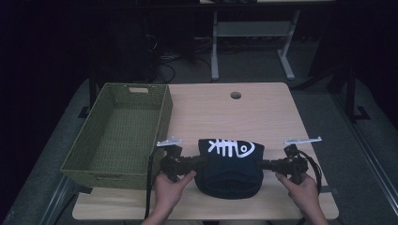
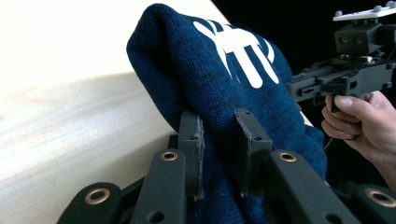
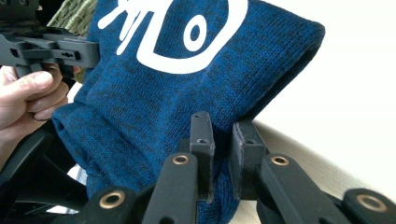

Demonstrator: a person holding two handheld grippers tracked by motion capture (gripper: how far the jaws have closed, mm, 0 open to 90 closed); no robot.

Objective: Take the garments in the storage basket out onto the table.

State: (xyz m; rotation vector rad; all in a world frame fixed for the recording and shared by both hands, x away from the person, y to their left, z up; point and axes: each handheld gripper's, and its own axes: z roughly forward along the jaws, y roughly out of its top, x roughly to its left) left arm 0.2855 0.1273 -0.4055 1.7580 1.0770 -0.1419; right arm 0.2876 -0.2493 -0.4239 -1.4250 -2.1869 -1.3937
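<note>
Two hand-held grippers, the left hand-held gripper (image 1: 199, 162) and the right hand-held gripper (image 1: 264, 164), each clamp a side of the blue knit hat (image 1: 229, 166), holding it over the desk (image 1: 263, 112) beside the green basket (image 1: 162, 117), probably for carrying across.

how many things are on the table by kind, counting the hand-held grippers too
knit hat: 1
basket: 1
hand-held grippers, left and right, each shut on the hat: 2
total: 4
</note>
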